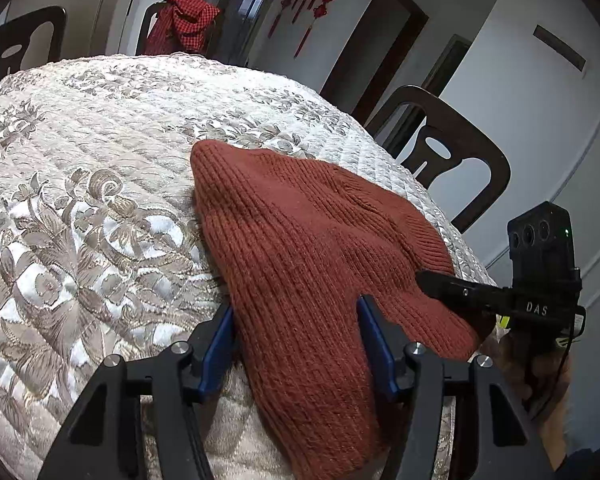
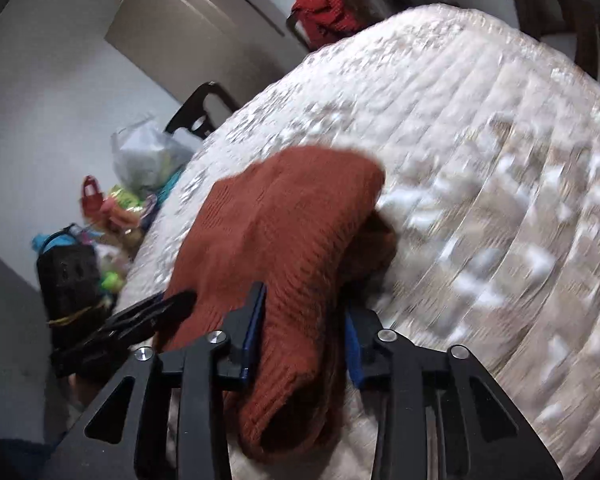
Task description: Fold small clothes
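Left gripper [image 1: 296, 312] stood with its blue-padded fingers [image 1: 374, 344] spread wide, one on each side of the near end of a rust-red knit garment [image 1: 308, 240]; the pads did not press the cloth. The garment lay on a quilted cream tablecloth [image 1: 100, 200] with a grey floral pattern, stretched away from the camera toward the far right edge of the table.

Right gripper [image 1: 432, 280] reached in from the right of the left wrist view, its black tip resting on the garment's right edge. In the right wrist view the right gripper [image 2: 306, 304] had its fingers [image 2: 256, 320] apart with a bunched roll of the garment [image 2: 284, 232] between them; whether the pads truly clamped the knit I could not tell, and the view was motion-blurred.

Left gripper [image 2: 148, 316] showed at the left of that view, just beside the garment.

Dark wooden chair [image 1: 448, 152] stood past the table's right edge. Red checked cloth [image 1: 184, 20] hung over a far chair. Plastic bag [image 2: 148, 152] and bright items sat at the table's left side.
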A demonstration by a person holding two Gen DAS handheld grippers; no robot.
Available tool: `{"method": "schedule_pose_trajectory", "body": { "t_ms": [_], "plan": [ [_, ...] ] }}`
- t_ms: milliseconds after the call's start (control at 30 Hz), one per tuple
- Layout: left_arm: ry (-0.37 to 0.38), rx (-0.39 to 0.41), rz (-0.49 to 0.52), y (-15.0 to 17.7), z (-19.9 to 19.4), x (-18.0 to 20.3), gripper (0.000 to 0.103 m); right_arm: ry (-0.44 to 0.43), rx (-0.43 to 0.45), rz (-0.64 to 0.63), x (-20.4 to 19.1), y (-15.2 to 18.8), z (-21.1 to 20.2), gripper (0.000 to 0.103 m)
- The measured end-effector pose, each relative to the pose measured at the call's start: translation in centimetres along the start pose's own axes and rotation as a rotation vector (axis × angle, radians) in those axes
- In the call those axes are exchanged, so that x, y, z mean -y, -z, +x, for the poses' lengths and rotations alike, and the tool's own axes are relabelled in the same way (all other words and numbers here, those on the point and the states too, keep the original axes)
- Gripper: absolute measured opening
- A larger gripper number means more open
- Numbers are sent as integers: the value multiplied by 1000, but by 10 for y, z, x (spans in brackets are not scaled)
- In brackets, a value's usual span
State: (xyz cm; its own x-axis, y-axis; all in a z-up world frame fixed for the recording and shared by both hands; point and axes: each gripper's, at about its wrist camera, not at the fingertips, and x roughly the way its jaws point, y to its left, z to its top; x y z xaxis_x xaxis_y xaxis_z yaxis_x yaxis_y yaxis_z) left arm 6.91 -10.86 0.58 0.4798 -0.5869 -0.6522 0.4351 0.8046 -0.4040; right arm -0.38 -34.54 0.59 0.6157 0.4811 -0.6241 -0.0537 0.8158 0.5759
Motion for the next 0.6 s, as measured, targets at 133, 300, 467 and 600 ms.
{"method": "schedule_pose_trajectory", "body": {
  "t_ms": [133, 300, 467, 600],
  "plan": [
    [-23, 9, 23, -1, -2, 5, 53, -10, 1, 2, 1, 1, -1, 32],
    [-70, 29, 71, -4, -8, 17, 45, 5, 16, -18, -4, 0, -5, 30],
    [-98, 37, 102, -5, -12, 25, 42, 2, 43, -38, -13, 0, -10, 29],
    [-106, 51, 125, -5, -20, 30, 40, -12, 62, -64, -25, -1, -15, 28]
  ]
}}
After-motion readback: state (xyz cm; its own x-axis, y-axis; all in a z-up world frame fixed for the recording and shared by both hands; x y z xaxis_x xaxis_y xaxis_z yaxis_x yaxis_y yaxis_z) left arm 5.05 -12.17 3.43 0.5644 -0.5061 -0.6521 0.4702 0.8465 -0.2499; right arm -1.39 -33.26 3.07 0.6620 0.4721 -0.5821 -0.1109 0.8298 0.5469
